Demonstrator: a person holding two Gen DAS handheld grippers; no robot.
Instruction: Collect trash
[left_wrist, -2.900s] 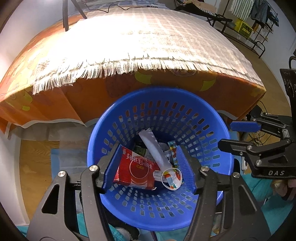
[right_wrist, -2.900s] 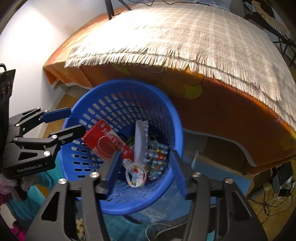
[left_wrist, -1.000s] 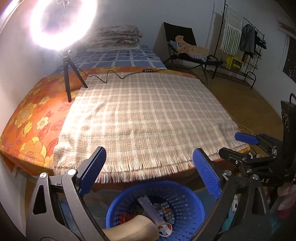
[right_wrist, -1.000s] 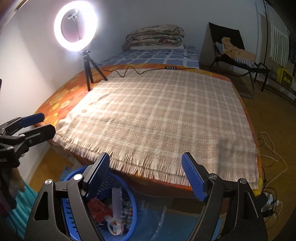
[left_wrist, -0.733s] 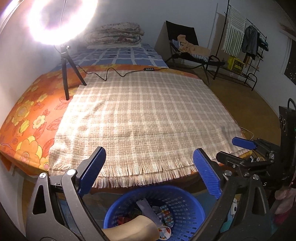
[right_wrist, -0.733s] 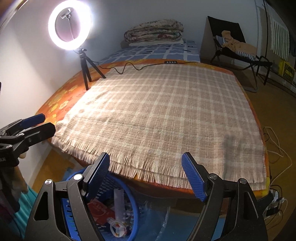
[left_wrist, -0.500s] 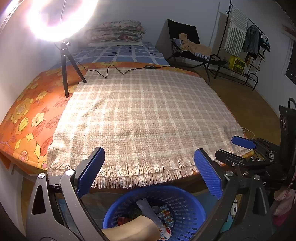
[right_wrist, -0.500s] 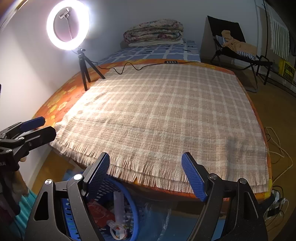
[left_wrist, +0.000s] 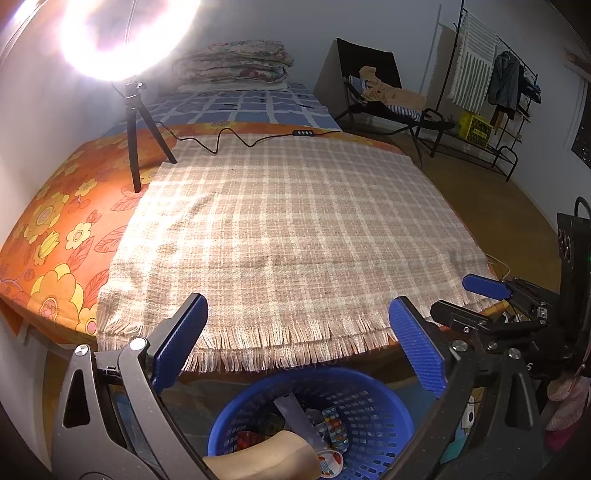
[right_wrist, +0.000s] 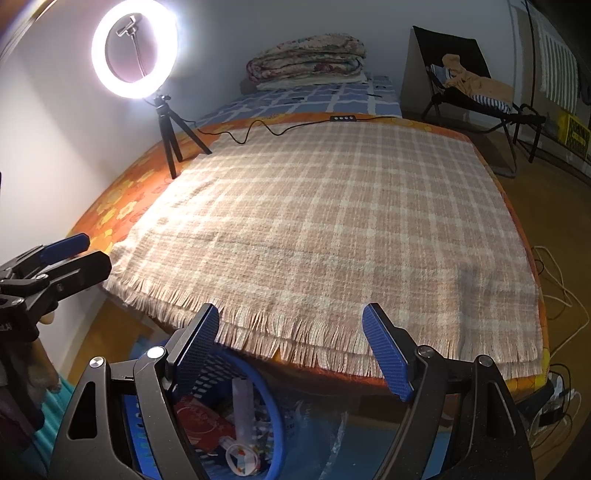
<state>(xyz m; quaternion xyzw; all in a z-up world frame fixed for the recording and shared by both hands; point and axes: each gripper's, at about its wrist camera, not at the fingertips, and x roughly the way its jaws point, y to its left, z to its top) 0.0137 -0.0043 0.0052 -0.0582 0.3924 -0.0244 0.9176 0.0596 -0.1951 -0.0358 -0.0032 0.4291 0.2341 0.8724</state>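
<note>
1. Left gripper (left_wrist: 297, 345): blue ribbed fingers (left_wrist: 181, 338) spread apart, nothing between them.
2. Right gripper (right_wrist: 290, 350): fingers likewise apart, empty.
3. Round blue perforated plastic basket (left_wrist: 369, 417) on the floor at the bed's foot, holding wrappers and a red packet (right_wrist: 199, 421).
4. Beige checked fringed blanket (right_wrist: 332, 229) covers the bed.

The plaid blanket (left_wrist: 295, 236) on the bed is a coarse, rough woven cloth with a frayed fringe along its near edge. Under it, the orange flowered sheet (left_wrist: 55, 236) looks like smooth, matt cotton. The blue basket (left_wrist: 369, 417) is perforated plastic with a slight sheen, holding glossy printed wrappers (right_wrist: 201, 417). Each hand-held gripper has matt black arms, shiny metal screw heads and ribbed blue pads (left_wrist: 417, 350). The floor (left_wrist: 498, 199) looks like smooth wood.
</note>
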